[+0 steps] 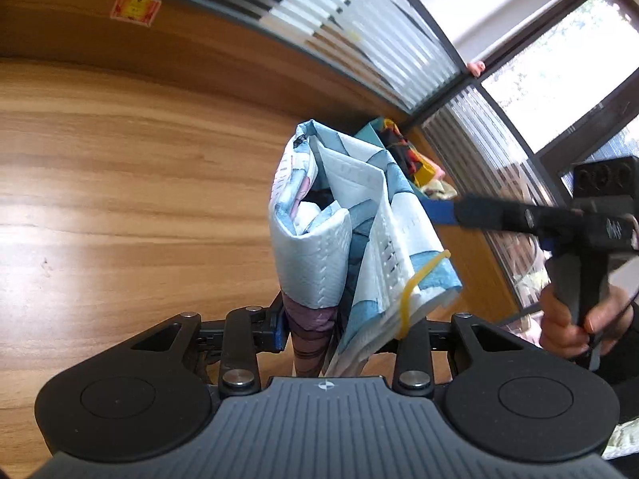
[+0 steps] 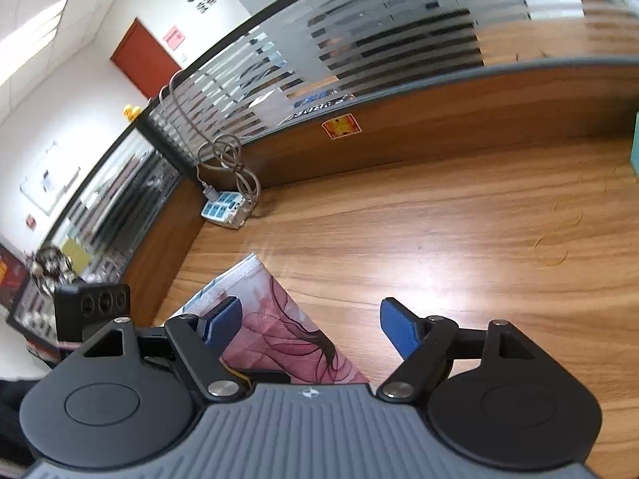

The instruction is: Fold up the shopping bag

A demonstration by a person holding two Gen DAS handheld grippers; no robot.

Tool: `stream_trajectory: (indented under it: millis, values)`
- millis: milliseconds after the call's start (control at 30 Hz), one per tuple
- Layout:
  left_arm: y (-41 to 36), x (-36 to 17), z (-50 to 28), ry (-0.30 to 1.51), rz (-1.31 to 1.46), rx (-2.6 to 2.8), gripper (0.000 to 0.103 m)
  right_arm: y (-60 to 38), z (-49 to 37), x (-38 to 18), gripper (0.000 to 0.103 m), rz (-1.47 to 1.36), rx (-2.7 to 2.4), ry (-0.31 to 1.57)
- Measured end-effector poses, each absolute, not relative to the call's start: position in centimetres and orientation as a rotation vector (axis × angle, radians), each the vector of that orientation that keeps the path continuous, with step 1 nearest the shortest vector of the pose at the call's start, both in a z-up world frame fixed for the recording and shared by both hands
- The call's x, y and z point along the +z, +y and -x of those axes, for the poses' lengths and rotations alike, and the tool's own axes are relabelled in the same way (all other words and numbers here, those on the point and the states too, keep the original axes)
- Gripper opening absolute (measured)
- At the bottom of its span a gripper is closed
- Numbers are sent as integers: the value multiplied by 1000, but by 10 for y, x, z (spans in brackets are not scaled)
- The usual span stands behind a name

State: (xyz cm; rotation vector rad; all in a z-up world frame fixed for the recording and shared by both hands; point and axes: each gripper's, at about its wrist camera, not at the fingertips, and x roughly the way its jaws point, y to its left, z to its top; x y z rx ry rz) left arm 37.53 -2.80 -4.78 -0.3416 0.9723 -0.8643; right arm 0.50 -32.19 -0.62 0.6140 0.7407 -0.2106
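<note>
The folded shopping bag, white and light blue with a pink printed end, stands up from my left gripper, which is shut on its lower part. A yellow rubber band loops round one corner of the bundle. In the left wrist view my right gripper comes in from the right, held by a hand, with one blue finger at the bag's far edge. In the right wrist view my right gripper is open; the bag's pink end lies between the pads without being pinched.
The wooden table is bounded by a wood and striped-glass partition. A white power strip with a coiled cable sits in the far corner. Loose rubber bands lie at the right. Colourful folded items are behind the bag.
</note>
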Motion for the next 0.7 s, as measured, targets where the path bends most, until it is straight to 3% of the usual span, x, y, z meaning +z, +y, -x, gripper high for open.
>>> stream_trajectory:
  millis: [300, 533, 700]
  values:
    - [-44, -35, -369, 929, 227, -809, 37, -282, -8, 27, 82, -290, -123, 799]
    - [-55, -33, -366, 896, 121, -801, 37, -270, -25, 40, 82, -240, -58, 852]
    - [-60, -30, -362, 877, 47, -794, 37, -265, -39, 33, 73, -222, -41, 928]
